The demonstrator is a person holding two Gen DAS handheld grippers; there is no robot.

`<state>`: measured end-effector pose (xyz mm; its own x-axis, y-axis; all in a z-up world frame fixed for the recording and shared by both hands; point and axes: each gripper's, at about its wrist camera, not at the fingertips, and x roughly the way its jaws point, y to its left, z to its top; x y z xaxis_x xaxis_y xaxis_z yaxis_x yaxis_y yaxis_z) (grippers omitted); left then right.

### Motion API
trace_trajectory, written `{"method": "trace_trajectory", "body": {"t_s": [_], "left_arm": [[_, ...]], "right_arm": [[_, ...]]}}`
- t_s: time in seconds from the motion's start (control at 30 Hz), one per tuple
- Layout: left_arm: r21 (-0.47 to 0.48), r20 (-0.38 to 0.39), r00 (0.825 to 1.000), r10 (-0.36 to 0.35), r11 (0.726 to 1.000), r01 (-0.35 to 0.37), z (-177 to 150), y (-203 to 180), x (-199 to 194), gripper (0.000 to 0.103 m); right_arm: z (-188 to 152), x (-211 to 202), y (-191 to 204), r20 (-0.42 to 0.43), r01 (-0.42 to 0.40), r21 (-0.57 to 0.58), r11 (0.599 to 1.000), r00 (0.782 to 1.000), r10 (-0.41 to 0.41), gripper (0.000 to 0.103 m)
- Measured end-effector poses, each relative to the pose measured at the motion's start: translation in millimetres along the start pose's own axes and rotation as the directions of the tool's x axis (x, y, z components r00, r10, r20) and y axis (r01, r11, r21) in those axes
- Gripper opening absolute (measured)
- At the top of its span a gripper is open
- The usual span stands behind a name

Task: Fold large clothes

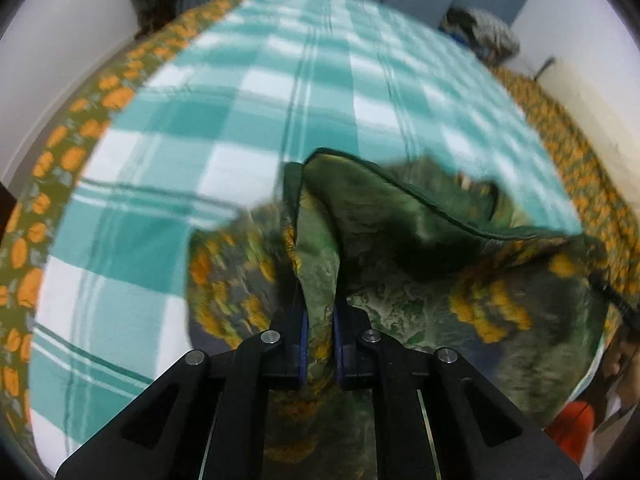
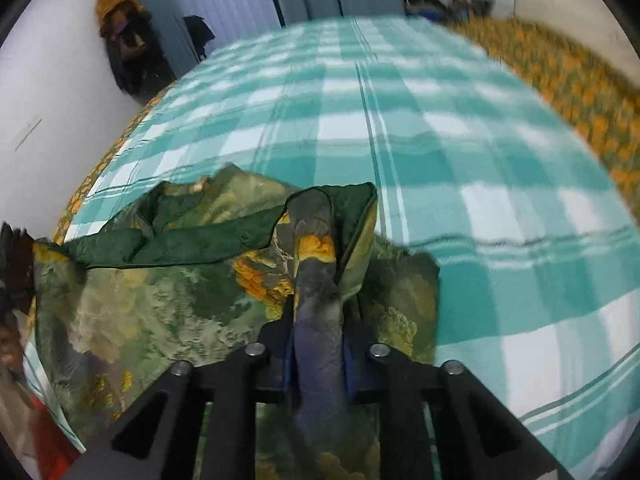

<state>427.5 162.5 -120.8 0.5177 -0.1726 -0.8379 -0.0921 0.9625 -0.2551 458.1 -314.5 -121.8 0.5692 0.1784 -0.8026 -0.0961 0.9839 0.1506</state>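
A green garment [image 1: 400, 240] with orange flower print lies bunched at the near edge of a bed covered by a teal-and-white checked sheet [image 1: 248, 92]. The left gripper [image 1: 320, 312] and right gripper [image 2: 318, 320] each pinch a fold of it tightly. No writing is readable.

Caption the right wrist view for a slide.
Right claw shut on a bunched fold of the green floral garment above the teal checked sheet.
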Motion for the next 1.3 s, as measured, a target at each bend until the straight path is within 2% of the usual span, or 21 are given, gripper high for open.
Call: {"method": "trace_trajectory", "body": {"t_s": [0.1,0.23,0.27,0.33,0.37,0.47,0.57,0.63,0.7,0.83,0.97,1.1,1.2,1.3], "left_arm": [[-0.011,0.112,0.994,0.012,1.0,-0.011,22.8,-1.5,-30.4,0.007],[-0.019,0.233,0.971,0.054,0.999,-0.05,44.8,-13.8,-44.5,0.007],[-0.01,0.259,0.963,0.08,0.997,-0.08,46.8,-17.6,-40.8,0.007],[0.026,0.29,0.942,0.17,0.982,-0.185,41.3,-25.5,-19.2,0.007],[0.034,0.285,0.936,0.208,0.973,-0.227,35.7,-25.3,-2.7,0.007],[0.02,0.201,0.939,0.28,0.957,-0.29,11.4,-8.4,52.3,0.008],[0.002,0.164,0.948,0.272,0.961,-0.276,-18.6,10.6,84.7,0.01],[0.016,0.19,0.942,0.276,0.959,-0.284,-31.8,9.7,90.4,0.011],[0.014,0.203,0.938,0.281,0.957,-0.289,-35.7,9.7,93.3,0.012],[-0.006,0.205,0.942,0.267,0.962,-0.272,-36.2,12.0,99.8,0.014],[0.003,0.211,0.937,0.278,0.959,-0.285,-35.7,11.9,103.0,0.014],[0.007,0.204,0.94,0.273,0.96,-0.281,-36.3,9.1,102.1,0.015],[0.013,0.195,0.94,0.279,0.958,-0.287,-35.3,6.2,92.5,0.023],[0.006,0.182,0.945,0.272,0.961,-0.278,-34.8,6.6,69.8,0.048]], "right_arm": [[25.0,-25.7,8.4,0.114,0.029,-0.027,0.999,0.993,-0.026,0.013],[67.8,-45.9,16.8,0.273,0.035,-0.021,0.999,0.962,-0.028,0.013],[75.1,-44.9,18.0,0.296,0.044,-0.025,0.999,0.954,-0.035,0.013],[82.8,-32.8,19.1,0.317,0.088,-0.047,0.995,0.946,-0.069,0.013],[82.9,-21.0,17.7,0.307,0.113,-0.054,0.992,0.947,-0.091,0.013],[65.8,32.1,-0.5,0.2,0.154,-0.021,0.988,0.969,-0.147,0.013],[32.6,73.4,-21.6,0.096,0.152,0.026,0.988,0.983,-0.154,0.013],[13.2,90.6,-29.6,0.066,0.13,0.051,0.99,0.989,-0.133,0.013],[3.1,98.8,-26.4,0.065,0.13,0.059,0.99,0.989,-0.133,0.015],[-6.4,109.9,-26.7,0.069,0.143,0.072,0.987,0.987,-0.148,0.017],[-5.8,113.4,-28.0,0.07,0.133,0.086,0.987,0.988,-0.139,0.018],[-5.1,114.0,-29.3,0.072,0.124,0.092,0.988,0.989,-0.131,0.019],[-4.7,110.4,-30.7,0.075,0.117,0.098,0.988,0.989,-0.124,0.02],[-3.6,100.0,-36.5,0.067,0.092,0.122,0.988,0.993,-0.101,0.021]]}}
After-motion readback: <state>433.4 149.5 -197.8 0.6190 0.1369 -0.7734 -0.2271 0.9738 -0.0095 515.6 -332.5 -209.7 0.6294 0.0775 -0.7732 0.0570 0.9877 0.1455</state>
